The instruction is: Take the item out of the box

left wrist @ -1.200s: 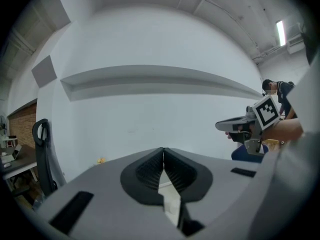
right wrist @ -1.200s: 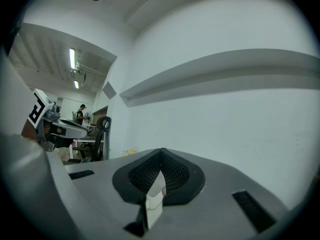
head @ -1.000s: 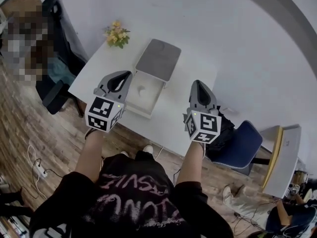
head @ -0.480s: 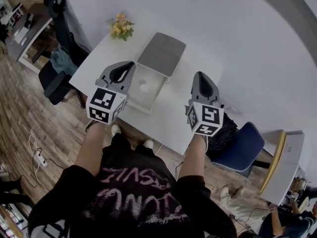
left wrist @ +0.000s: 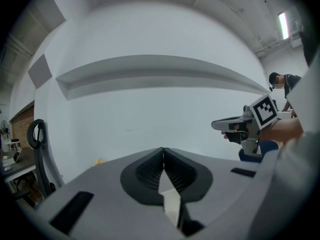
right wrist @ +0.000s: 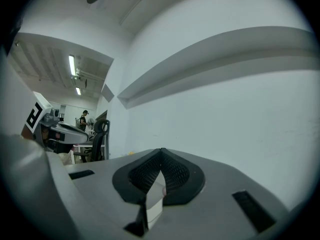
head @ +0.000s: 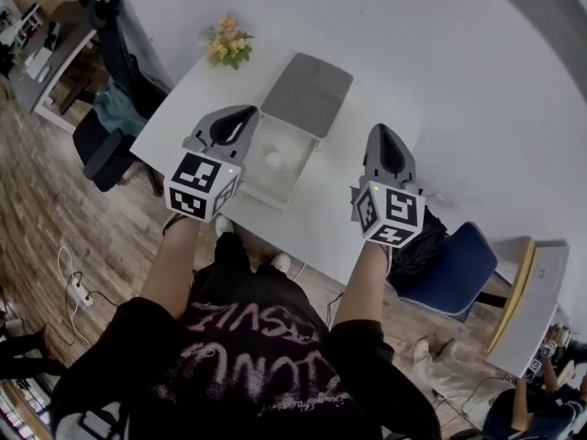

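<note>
An open white box (head: 254, 183) lies on the white table (head: 335, 211), its grey lid (head: 307, 94) folded back on the far side. A small white item (head: 272, 160) rests inside it. My left gripper (head: 245, 114) hovers over the box's left edge, jaws closed together and empty (left wrist: 163, 152). My right gripper (head: 382, 132) hangs to the right of the box above bare tabletop, jaws also closed with nothing between them (right wrist: 161, 152). Each gripper view looks at the white wall. The right gripper (left wrist: 231, 125) shows in the left gripper view and the left gripper (right wrist: 59, 130) in the right one.
A small bunch of yellow flowers (head: 226, 44) stands at the table's far left corner. A black office chair (head: 108, 35) is left of the table, a blue chair (head: 451, 269) at its right end. A power strip (head: 79, 293) lies on the wooden floor.
Both grippers have edged forward over the table toward the box, still shut. The box and the item in it have not moved.
</note>
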Tool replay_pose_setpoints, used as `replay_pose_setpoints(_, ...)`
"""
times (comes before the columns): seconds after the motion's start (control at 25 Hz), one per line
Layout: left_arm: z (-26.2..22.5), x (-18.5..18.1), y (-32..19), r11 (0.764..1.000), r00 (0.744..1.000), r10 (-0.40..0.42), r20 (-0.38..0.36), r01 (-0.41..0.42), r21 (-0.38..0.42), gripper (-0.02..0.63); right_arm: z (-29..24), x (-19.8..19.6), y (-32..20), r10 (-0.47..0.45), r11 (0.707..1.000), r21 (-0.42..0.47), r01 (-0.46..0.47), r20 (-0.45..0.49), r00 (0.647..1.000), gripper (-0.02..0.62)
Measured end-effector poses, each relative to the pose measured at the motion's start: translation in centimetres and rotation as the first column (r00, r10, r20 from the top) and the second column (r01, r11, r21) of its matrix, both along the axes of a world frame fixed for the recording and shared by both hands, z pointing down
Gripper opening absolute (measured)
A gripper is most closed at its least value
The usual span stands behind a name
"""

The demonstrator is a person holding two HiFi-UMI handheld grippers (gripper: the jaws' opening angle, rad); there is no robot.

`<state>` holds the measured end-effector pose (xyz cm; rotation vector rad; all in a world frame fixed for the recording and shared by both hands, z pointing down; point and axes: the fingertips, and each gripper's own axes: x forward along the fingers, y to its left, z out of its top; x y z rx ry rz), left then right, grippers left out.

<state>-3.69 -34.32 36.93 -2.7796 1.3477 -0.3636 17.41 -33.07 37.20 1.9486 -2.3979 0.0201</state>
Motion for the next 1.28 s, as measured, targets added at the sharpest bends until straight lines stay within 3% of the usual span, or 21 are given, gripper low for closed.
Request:
replay_pose_setpoints(0.44, 1.4, 0.5, -1.5, 0.999, 1.000, 0.014, -0.018, -0.015, -0.039, 0.005, 0.1, -0.5, -1.2, 0.017, 1.000, -0.004, -0.017, -0.021, 1.000, 0.010)
replay_pose_setpoints(0.72, 2.1, 1.2, -1.7, 0.996, 0.999, 0.047, -0.010, -0.048, -0.082, 0.107, 0.1, -0.7, -1.6, 0.012, 1.000, -0.006, -0.012, -0.036, 0.999, 0.009)
replay_pose_setpoints(1.28, 7.7, 2.6, -2.3, 0.974, 0.998, 0.044, 0.034, -0.036, -0.223, 0.103, 1.1, 0.5, -1.6, 0.020, 1.000, -0.023, -0.020, -0.014, 1.000, 0.009)
